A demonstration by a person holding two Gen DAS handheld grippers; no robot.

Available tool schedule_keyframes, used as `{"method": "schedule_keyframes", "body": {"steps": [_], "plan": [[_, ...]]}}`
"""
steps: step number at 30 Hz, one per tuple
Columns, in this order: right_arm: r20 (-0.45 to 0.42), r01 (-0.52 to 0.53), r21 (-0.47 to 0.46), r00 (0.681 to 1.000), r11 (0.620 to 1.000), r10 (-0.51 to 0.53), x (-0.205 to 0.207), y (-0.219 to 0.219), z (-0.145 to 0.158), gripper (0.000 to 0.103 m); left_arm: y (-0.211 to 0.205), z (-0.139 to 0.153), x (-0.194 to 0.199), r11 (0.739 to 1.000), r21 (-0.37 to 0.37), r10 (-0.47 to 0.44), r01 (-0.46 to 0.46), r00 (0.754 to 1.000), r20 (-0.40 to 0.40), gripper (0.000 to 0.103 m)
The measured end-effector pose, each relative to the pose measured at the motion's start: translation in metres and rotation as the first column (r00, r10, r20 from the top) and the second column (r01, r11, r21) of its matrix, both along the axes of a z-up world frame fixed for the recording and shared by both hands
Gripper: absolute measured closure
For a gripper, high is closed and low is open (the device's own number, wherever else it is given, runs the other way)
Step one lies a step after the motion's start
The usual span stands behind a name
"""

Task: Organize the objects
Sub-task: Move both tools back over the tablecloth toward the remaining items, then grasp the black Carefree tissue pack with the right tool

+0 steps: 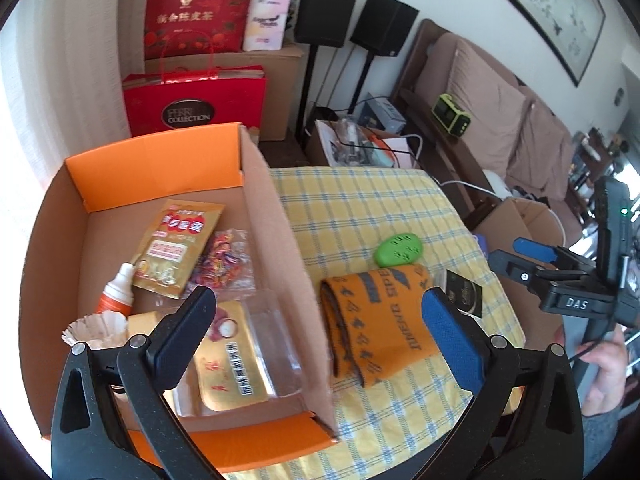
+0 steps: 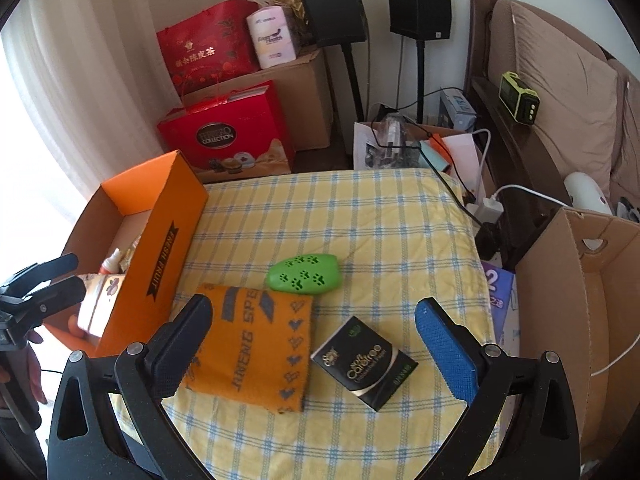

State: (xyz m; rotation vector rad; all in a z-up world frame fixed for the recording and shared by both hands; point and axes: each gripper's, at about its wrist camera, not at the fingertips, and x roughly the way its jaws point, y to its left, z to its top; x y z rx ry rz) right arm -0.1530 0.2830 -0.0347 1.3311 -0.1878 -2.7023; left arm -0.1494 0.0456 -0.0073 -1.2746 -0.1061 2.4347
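Observation:
An orange cardboard box (image 1: 264,216) stands on the left of the yellow checked cloth (image 1: 360,208). It holds a gold snack pouch (image 1: 180,248), a bag of coloured bands (image 1: 224,260), a white bottle (image 1: 118,292) and a gold packet (image 1: 232,356). On the cloth lie a folded orange towel (image 1: 380,320) (image 2: 256,344), a green oval case (image 1: 400,248) (image 2: 304,274) and a black Carefree box (image 2: 364,360). My left gripper (image 1: 316,320) is open, straddling the box's right wall. My right gripper (image 2: 312,328) is open above the towel and black box.
Red gift bags (image 2: 224,132) and brown cartons stand behind the table. Two black speakers (image 2: 332,8) stand on poles. A sofa (image 2: 568,92) is at the right, with an open cardboard box (image 2: 568,292) beside the table.

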Motion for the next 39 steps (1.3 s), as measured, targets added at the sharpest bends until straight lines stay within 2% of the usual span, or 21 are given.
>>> {"method": "schedule_keyframes", "body": {"steps": [7,12,17,23,29,35,39], "plan": [[0.027,0.031,0.02,0.999,0.999,-0.031,0.008,0.024,-0.02,0.001,0.032,-0.004,-0.001,0.999,-0.01,-0.043,0.043,0.999,0.012,0.0],[0.059,0.02,0.077,0.998,0.997,-0.025,0.01,0.033,-0.041,0.001,0.053,-0.007,-0.007,0.998,-0.015,-0.059,0.06,0.998,0.015,0.0],[0.098,0.01,0.063,0.995,0.998,-0.016,0.009,0.044,-0.06,0.003,0.076,-0.016,-0.019,0.997,-0.042,-0.07,0.071,0.997,0.027,0.0],[0.108,-0.056,0.074,0.993,0.996,0.048,0.01,0.046,-0.069,0.007,0.105,-0.027,-0.039,0.992,-0.037,-0.116,0.119,0.99,0.081,0.0],[0.119,-0.124,0.059,0.986,0.99,0.116,0.009,0.044,-0.076,0.008,0.126,-0.044,-0.06,0.993,-0.002,-0.113,0.114,0.983,0.147,0.001],[0.108,-0.164,0.1,0.982,0.981,0.153,0.008,0.035,-0.081,0.008,0.148,-0.064,-0.077,0.994,-0.006,-0.102,0.105,0.976,0.193,0.002],[0.088,-0.181,0.087,0.981,0.98,0.173,0.008,0.033,-0.084,0.009,0.158,-0.075,-0.086,0.995,-0.018,-0.095,0.101,0.973,0.209,0.002]]}}
